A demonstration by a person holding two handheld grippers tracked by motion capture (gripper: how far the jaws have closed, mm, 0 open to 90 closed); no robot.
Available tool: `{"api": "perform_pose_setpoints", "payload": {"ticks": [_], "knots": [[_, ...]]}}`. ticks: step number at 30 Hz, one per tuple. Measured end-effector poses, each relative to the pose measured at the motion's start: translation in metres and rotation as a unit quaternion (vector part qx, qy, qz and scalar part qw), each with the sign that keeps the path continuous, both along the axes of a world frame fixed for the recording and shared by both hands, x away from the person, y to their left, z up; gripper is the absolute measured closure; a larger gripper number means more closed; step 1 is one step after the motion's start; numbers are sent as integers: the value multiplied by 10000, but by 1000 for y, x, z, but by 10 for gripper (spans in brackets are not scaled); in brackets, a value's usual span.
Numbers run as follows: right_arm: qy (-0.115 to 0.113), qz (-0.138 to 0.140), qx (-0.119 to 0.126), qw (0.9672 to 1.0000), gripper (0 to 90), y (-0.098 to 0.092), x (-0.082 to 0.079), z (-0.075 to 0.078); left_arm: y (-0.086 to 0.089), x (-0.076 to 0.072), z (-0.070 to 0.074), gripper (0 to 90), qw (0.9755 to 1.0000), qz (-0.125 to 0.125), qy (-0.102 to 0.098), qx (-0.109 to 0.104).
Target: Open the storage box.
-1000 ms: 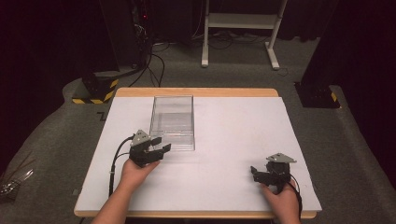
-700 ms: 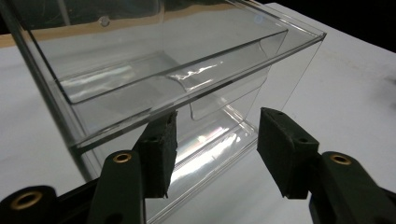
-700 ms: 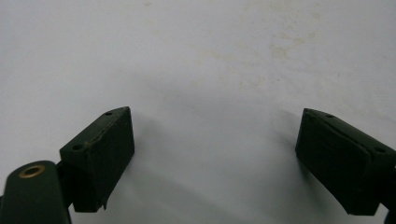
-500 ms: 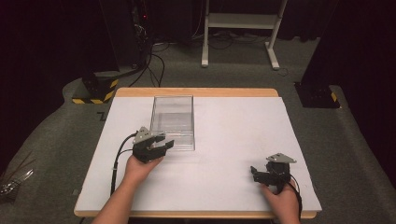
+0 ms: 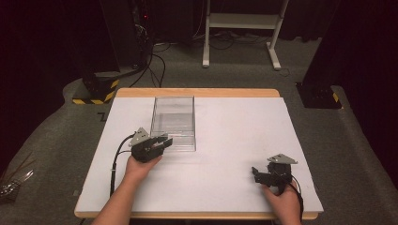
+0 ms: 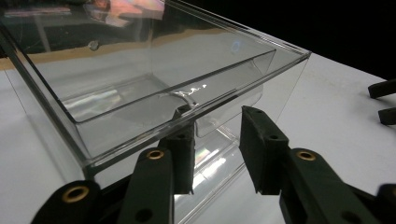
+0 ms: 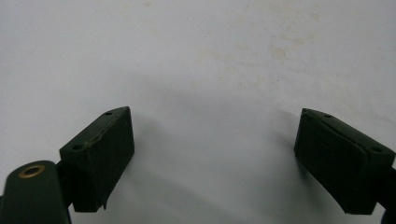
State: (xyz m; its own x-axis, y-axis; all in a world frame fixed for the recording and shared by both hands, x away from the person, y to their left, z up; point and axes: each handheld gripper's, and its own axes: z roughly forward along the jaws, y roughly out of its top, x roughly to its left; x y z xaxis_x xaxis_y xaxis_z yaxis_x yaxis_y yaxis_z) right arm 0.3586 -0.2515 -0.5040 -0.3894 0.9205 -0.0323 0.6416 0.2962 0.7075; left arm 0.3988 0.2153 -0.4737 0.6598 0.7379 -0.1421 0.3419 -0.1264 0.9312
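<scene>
Your left gripper (image 6: 217, 154) has its jaws parted to a narrow gap at the near wall of the clear plastic box (image 5: 173, 121), one jaw behind that wall, the other outside it, nothing clamped. Your right gripper (image 7: 215, 158) holds its jaws spread wide over bare white table (image 5: 234, 140), with nothing between them. From those right jaws, the box stands well apart, beyond your left hand (image 5: 141, 165).
</scene>
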Motion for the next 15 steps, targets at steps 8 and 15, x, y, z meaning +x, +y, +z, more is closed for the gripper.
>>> {"api": "perform_pose_setpoints", "payload": {"ticks": [8,15], "knots": [[-1,-5,5,10000,125,0,0,0,6,2,-7,750,9997,-156,-168,-21],[-10,4,-5,10000,126,0,0,0,8,2,-9,776,9995,-217,-186,-127]]}}
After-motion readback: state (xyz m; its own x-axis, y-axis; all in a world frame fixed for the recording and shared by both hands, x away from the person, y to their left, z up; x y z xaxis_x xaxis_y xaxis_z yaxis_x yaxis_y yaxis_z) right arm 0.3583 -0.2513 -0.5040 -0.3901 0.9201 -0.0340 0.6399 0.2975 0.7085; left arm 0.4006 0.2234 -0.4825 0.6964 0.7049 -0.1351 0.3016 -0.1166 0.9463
